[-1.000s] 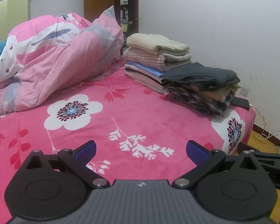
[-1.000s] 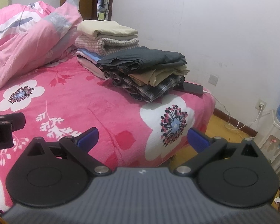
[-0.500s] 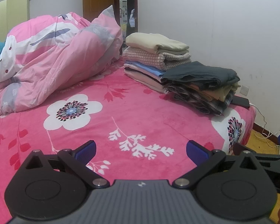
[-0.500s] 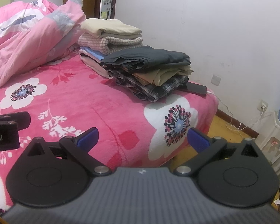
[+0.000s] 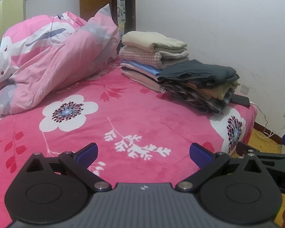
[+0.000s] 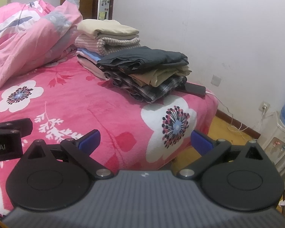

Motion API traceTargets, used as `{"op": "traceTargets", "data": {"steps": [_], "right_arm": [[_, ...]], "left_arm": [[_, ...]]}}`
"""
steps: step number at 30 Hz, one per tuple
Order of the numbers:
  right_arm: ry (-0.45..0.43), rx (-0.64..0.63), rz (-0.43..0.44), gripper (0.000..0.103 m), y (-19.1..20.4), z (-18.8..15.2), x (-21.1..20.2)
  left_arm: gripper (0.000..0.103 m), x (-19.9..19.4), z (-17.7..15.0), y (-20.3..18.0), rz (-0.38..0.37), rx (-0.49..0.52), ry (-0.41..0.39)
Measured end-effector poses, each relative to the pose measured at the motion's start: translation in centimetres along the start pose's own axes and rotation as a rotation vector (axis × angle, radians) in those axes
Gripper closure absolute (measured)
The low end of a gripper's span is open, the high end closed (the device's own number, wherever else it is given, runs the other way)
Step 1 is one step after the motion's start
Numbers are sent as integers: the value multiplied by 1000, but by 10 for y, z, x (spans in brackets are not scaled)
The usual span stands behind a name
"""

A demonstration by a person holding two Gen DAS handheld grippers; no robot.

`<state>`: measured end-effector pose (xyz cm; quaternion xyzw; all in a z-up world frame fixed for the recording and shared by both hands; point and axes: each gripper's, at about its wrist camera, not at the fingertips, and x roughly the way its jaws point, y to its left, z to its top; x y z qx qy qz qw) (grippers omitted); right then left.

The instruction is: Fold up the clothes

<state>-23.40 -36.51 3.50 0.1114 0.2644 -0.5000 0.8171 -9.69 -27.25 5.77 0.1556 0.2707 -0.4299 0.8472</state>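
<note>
We hold both tongs apart and empty: left gripper [image 5: 143, 151], right gripper [image 6: 145, 139]. The near clothes stack [image 6: 148, 76] lies ahead, rightward, nearer our right.

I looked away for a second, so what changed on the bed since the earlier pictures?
Almost nothing. The right tool drifted slightly, so the folded stacks sit a bit lower in its view. Both tools stay open and empty; the left tool and pink quilt are unchanged.

Black grippers [image 5: 143, 153], blue-padded jaws
</note>
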Motion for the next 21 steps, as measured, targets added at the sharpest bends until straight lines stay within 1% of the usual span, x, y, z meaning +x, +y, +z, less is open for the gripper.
{"op": "traceTargets", "data": {"steps": [13, 21], "right_arm": [[8, 4, -1, 1, -2, -3, 3], [7, 10, -3, 1, -3, -4, 3]], "left_arm": [[0, 1, -1, -3, 2, 6, 6], [0, -1, -2, -3, 3, 10, -3]]}}
